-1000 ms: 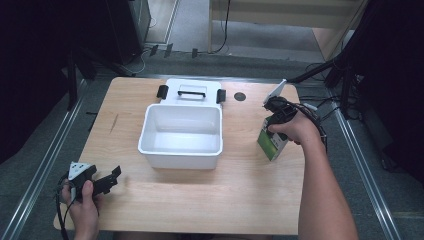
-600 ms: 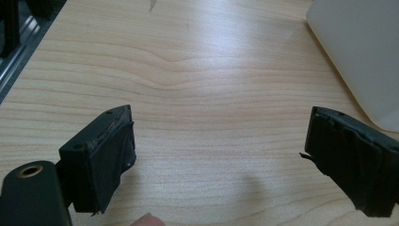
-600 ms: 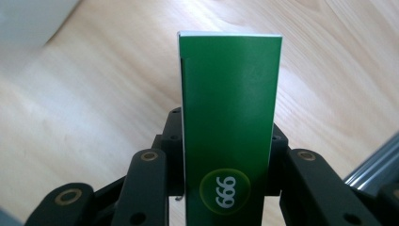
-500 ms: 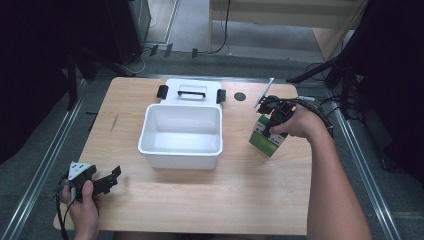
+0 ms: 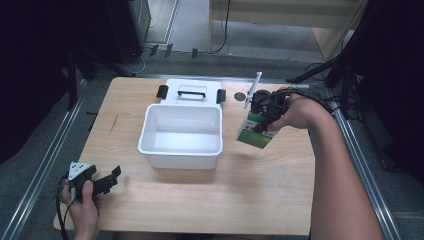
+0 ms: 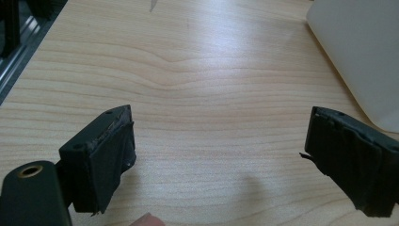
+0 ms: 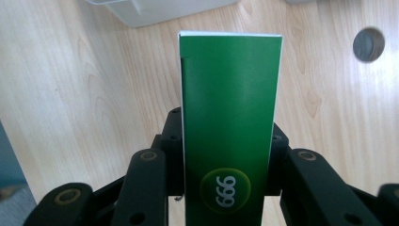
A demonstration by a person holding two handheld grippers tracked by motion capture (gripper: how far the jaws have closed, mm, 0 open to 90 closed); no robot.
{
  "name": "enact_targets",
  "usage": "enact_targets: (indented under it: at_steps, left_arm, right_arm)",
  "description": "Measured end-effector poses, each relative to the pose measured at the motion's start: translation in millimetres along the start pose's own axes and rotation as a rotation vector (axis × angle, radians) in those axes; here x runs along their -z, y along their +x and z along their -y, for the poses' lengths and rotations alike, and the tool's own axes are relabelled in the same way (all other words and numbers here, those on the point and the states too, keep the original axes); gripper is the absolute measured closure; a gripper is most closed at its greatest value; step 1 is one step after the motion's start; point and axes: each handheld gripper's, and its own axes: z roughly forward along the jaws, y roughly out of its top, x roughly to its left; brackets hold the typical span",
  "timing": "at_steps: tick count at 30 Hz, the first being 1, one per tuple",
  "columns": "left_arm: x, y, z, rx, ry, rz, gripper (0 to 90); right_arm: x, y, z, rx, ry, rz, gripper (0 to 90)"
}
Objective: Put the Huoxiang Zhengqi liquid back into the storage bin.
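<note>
A: What was the right gripper [image 5: 261, 120] doing at that moment?

B: It was pinching a green carton [image 7: 229, 136], jaws pressed against its two sides. In the right gripper view the carton stood straight up between them, with a round "666" mark low on its face.

A: And what had changed?

B: A second earlier the carton was farther right, over the right part of the table [image 5: 200, 200]. Half a second later it had come a little left, and by this moment it hung tilted in the air just right of the white bin [image 5: 182, 131], close to the bin's right wall but not yet over the opening.

A: Was it touching the bin?

B: It looked apart from it. A shadow lay on the wood beneath, so I judged it lifted clear of the table.

A: What did that mean for the job?

B: Pickup seemed done and the carry under way. The bin was empty, its lid [image 5: 192, 92] lying just beyond its far edge, so nothing blocked a drop. What remained, I'd say, was a short move left, then release.

A: The other hand?

B: The left gripper [image 6: 221, 160] rested at the near left corner, jaws spread wide, holding nothing. It had stayed put throughout.
</note>
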Motion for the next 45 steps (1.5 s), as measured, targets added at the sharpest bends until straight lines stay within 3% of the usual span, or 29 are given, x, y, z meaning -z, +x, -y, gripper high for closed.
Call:
enact_targets:
  at_steps: [7, 8, 14, 23, 34, 45]
  left_arm:
    - [0.0, 0.1, 0.0, -0.003, 0.001, 0.0, 9.6]
    - [0.0, 0.1, 0.0, -0.003, 0.001, 0.0, 9.6]
    - [0.0, 0.0, 0.0, -0.003, 0.001, -0.001, 9.6]
    - [0.1, 0.4, -0.1, -0.001, 0.003, 0.001, 9.6]
    - [0.2, 0.6, -0.1, 0.003, 0.002, 0.002, 9.6]
    - [0.2, 0.8, 0.0, 0.004, 0.001, 0.005, 9.6]
  right_arm:
    - [17.6, 2.7, -10.5, 0.07, 0.018, 0.015, 64.5]
    - [20.8, 4.3, -12.5, 0.058, 0.024, 0.019, 64.5]
    - [32.9, 6.3, -26.5, 0.1, 0.0, 0.017, 64.5]
    - [50.9, 11.8, -51.1, 0.115, -0.012, 0.026, 64.5]
    - [57.3, 22.3, -92.0, 0.141, -0.013, 0.036, 64.5]
    - [47.5, 30.1, -122.7, 0.184, -0.023, 0.012, 64.4]
